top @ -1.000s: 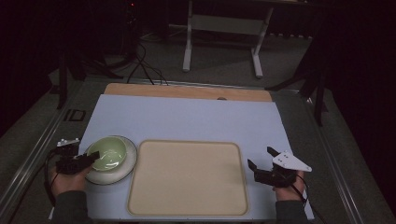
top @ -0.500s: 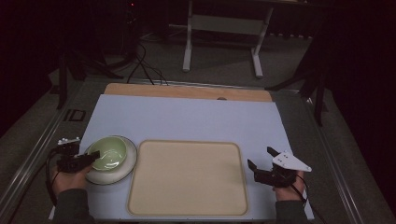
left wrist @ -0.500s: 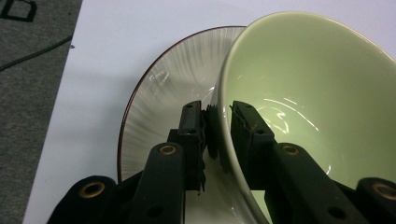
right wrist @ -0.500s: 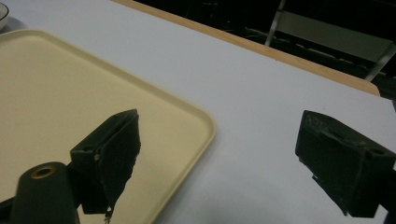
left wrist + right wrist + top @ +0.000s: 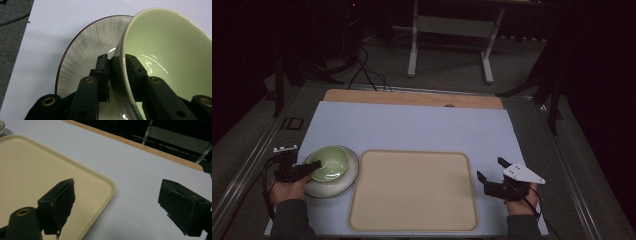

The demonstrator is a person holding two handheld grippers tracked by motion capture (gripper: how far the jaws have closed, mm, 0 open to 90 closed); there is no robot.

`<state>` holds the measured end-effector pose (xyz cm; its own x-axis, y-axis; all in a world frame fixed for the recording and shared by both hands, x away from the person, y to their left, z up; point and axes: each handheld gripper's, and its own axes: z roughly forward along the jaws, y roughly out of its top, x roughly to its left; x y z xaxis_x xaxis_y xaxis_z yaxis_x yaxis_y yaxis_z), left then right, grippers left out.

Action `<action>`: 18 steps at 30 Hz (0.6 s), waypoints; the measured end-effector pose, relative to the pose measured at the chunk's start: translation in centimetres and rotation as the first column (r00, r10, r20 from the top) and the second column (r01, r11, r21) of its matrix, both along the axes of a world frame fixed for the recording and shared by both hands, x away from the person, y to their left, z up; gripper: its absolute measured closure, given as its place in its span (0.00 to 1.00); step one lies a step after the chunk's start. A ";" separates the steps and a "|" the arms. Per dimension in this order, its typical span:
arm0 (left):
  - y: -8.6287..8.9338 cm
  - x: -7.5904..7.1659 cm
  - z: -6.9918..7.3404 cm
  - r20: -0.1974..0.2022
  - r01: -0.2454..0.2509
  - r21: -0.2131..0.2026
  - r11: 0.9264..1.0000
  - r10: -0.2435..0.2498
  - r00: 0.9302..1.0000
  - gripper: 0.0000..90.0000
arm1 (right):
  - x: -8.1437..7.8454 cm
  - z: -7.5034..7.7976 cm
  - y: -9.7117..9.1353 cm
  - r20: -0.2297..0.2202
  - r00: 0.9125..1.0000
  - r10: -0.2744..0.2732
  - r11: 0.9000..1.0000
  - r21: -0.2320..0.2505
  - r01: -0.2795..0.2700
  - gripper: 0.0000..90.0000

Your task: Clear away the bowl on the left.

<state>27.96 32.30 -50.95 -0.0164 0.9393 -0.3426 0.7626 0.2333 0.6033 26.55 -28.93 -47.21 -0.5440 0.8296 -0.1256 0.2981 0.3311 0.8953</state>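
Pale green bowl point(image 5: 165, 57) sits on a grey-white plate point(image 5: 85, 50) at the near left of the worktop point(image 5: 412, 130), just left of the beige tray point(image 5: 413, 190). Bowl is glossy ceramic, light celadon green inside, cream rim, tilted toward the far side of the plate in the left gripper view, so the plate surface shows to its left. Plate has fine radial streaks and a thin dark red edge line; that detail reads only in the left gripper view, while in the high view the plate point(image 5: 343, 181) looks plain off-white and the bowl point(image 5: 331, 161) a small green round. Left tongs point(image 5: 119, 65) are clamped on the bowl's near wall, one pad inside and one outside the rim, both pressing. In the high view the left tongs point(image 5: 314, 165) meet the bowl's left edge, hand behind. Right tongs point(image 5: 117, 202) stand wide open, holding nothing, low over the bare worktop just off the tray's right corner point(image 5: 110, 190). High view places the right tongs point(image 5: 493, 170) at the near right, well apart from the bowl. Worktop is pale blue-white sheet with a wood strip point(image 5: 412, 98) along the far edge.
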 end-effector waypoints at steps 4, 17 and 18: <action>0.1 0.0 0.0 0.002 -0.003 -0.010 1.000 0.003 1.000 0.86 | 0.0 0.0 0.0 0.001 1.000 0.002 1.000 -0.003 -0.002 0.15; 0.2 0.0 0.1 0.010 0.005 -0.021 1.000 -0.004 1.000 0.90 | 0.0 0.0 0.0 0.001 1.000 0.003 1.000 -0.002 -0.003 0.15; 0.2 0.0 0.1 0.010 0.006 -0.021 1.000 -0.005 1.000 0.91 | 0.0 0.0 0.0 0.001 1.000 0.003 1.000 -0.002 -0.003 0.15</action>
